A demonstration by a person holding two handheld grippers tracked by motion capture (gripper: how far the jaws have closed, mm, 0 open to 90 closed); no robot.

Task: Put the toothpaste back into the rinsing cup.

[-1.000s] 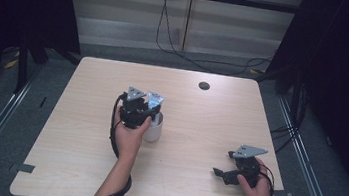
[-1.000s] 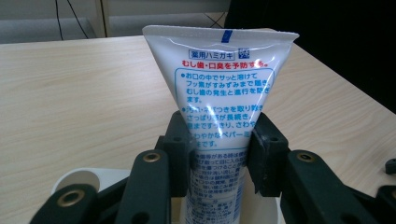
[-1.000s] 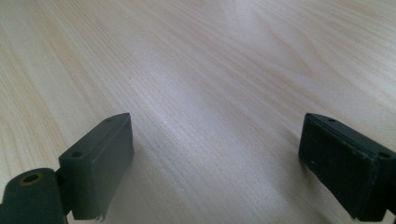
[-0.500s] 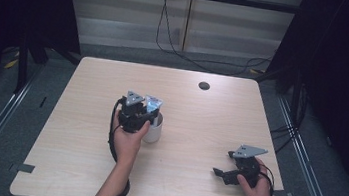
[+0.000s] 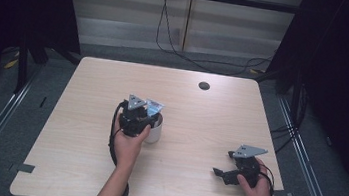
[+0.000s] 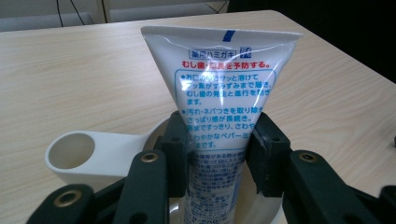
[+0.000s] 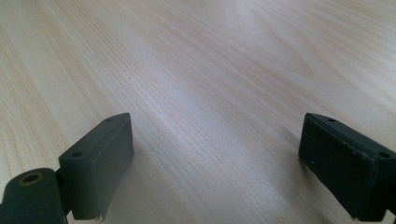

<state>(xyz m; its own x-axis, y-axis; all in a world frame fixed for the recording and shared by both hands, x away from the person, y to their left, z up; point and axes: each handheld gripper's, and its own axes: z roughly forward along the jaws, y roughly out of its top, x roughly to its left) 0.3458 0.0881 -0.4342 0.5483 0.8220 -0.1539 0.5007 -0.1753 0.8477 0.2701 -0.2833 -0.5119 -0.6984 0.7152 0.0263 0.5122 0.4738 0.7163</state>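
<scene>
The left tool (image 6: 217,154) is gripping a white plastic toothpaste tube (image 6: 219,88) with blue and red Japanese print, pinching it across its lower body while the tube is standing upright inside a white ceramic cup with a ring handle (image 6: 74,154). In the high view the cup (image 5: 156,132) is sitting near the middle of the pale wooden tabletop (image 5: 210,117), just beside the person's left hand (image 5: 129,143), with the tube's flat crimped end (image 5: 153,107) pointing up. Whether the tube is being set down or taken out cannot be told; either way the step is probably calling for a straight vertical move, keeping the tube clear of the cup's rim so the light cup is not tipping or sliding. The tube is looking glossy and soft, so a firm squeeze may be denting it. The right tool (image 7: 215,172) is resting low over bare tabletop with its jaws spread wide and holding nothing, well apart from the cup at the near right (image 5: 238,174).
</scene>
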